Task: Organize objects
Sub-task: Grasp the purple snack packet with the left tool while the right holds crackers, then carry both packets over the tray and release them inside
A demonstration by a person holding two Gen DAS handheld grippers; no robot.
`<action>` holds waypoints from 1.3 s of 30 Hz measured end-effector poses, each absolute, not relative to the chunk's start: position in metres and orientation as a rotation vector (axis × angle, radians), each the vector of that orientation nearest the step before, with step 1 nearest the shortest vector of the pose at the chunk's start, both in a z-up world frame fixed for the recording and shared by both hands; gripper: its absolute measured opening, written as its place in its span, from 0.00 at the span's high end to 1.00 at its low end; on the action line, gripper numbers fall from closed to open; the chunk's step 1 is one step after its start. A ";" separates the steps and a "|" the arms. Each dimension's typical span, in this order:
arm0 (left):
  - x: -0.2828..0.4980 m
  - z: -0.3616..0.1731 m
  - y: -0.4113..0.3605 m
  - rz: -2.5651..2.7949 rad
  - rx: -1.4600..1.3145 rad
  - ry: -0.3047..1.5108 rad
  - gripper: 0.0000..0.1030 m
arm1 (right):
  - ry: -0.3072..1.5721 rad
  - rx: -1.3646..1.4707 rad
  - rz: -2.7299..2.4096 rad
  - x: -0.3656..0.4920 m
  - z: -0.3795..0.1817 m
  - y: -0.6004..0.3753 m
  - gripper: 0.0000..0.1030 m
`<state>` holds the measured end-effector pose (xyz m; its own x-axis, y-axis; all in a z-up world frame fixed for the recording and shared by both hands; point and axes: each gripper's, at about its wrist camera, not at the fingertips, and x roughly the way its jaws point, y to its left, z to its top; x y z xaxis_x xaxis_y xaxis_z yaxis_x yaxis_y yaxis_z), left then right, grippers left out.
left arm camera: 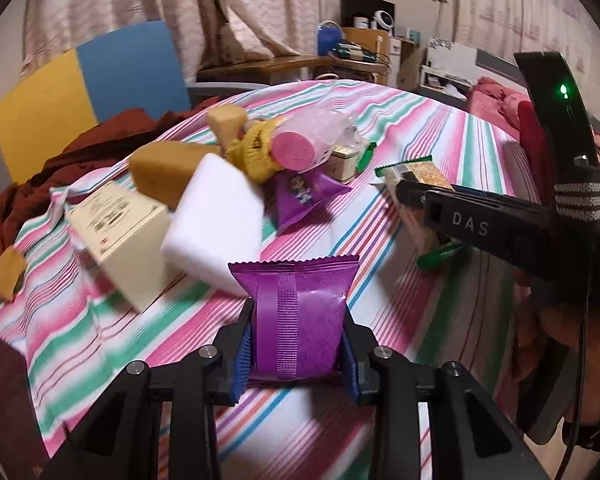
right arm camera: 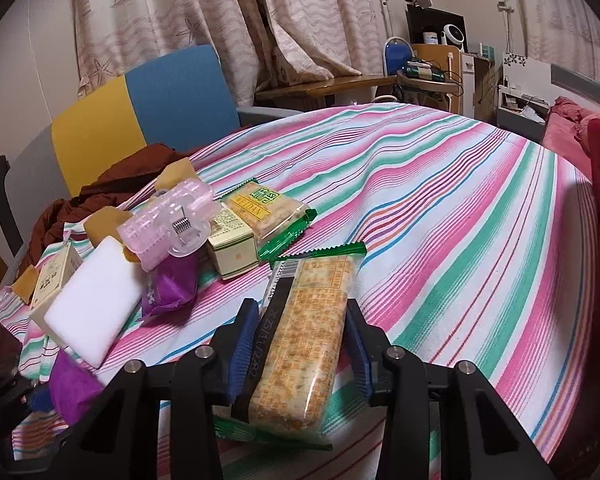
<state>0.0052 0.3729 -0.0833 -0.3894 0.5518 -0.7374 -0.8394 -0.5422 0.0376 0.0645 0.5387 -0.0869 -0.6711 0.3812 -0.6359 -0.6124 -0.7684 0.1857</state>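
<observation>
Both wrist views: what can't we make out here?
- Left wrist: white block, cream box motion-blurred; box print unreadable.
- Left wrist: purple packet in left gripper shows only its back seam.
- Right wrist: cracker pack in right gripper, near end hidden behind the gripper body.

A glossy purple foil packet [left arm camera: 300, 320] with a crimped, ribbed seam is clamped between ribbed blue pads [left arm camera: 242, 364] set in matt black plastic. A cracker pack [right arm camera: 300, 344] in clear, shiny film is pressed between the pads of the right gripper [right arm camera: 300, 344]. The table is covered by a striped woven cloth [right arm camera: 440, 216], matt and finely ribbed. A white foam block [left arm camera: 216, 220] looks smooth and matt. Cream cardboard boxes [left arm camera: 120, 236] appear matt. A translucent pink plastic clip [right arm camera: 172, 220] is fitted with a metal spring. Tan sponges [left arm camera: 164, 174] look porous.
</observation>
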 end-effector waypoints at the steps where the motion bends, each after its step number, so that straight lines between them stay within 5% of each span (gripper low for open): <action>1: 0.006 -0.084 0.373 2.018 -0.865 0.513 0.65 | 0.526 -0.792 2.397 0.065 -0.087 0.538 0.59; 39: 0.066 -0.034 0.240 2.042 -0.806 0.286 0.67 | 0.670 -0.935 2.680 0.076 -0.047 0.417 0.60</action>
<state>0.0665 0.2397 -0.0339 -0.3879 0.6628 -0.6405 -0.8133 -0.5731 -0.1005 0.0758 0.4167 -0.0468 -0.7718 0.0596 -0.6331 -0.3505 -0.8706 0.3454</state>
